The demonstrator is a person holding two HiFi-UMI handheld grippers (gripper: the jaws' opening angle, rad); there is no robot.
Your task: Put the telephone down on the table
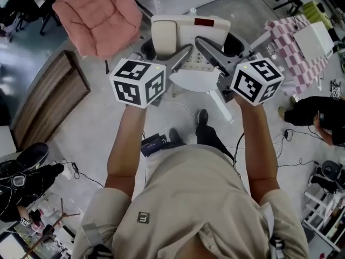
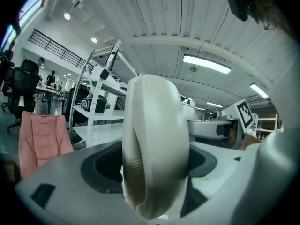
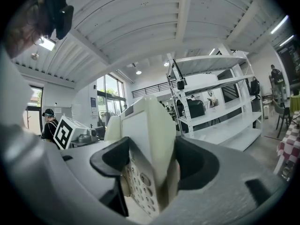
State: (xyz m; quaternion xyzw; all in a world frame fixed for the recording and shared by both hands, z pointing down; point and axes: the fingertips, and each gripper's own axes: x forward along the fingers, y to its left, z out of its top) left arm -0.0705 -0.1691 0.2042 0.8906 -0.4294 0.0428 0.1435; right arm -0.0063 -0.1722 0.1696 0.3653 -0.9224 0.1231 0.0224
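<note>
- The marker cubes (image 1: 138,82) ride nearest the person, one on each gripper; they are hard-edged boxes with black-and-white squares printed on matte faces.
- The left gripper (image 2: 154,172) is clamped on the handset (image 2: 157,144), a smooth, rounded cream plastic shell with a ribbed patch low on its side. It fills the gap between the grey jaws.
- The right gripper (image 3: 150,172) is clenched on the telephone's base, pinching the slab edge-on. The keypad (image 3: 138,179), with its rows of small raised buttons, faces the left jaw.
- In the head view the telephone (image 1: 188,28) hangs between both grippers, out in front of the person. It is a glossy off-white desk set with a dark red display strip on top.
- Just below it sits a small white table (image 1: 194,81) with a smooth rounded top and slim white legs. The phone seems to be above the top, but I cannot tell whether it touches.
- Judged from this, the step in hand is the carry and lowering. The next move calls for bringing both grippers down level so the base lands flat, then opening the jaws.
- Farther off on the grey floor are a soft, padded pink chair (image 1: 99,15), a wood-grain panel (image 1: 48,99) and a pink checked cloth (image 1: 294,47).
</note>
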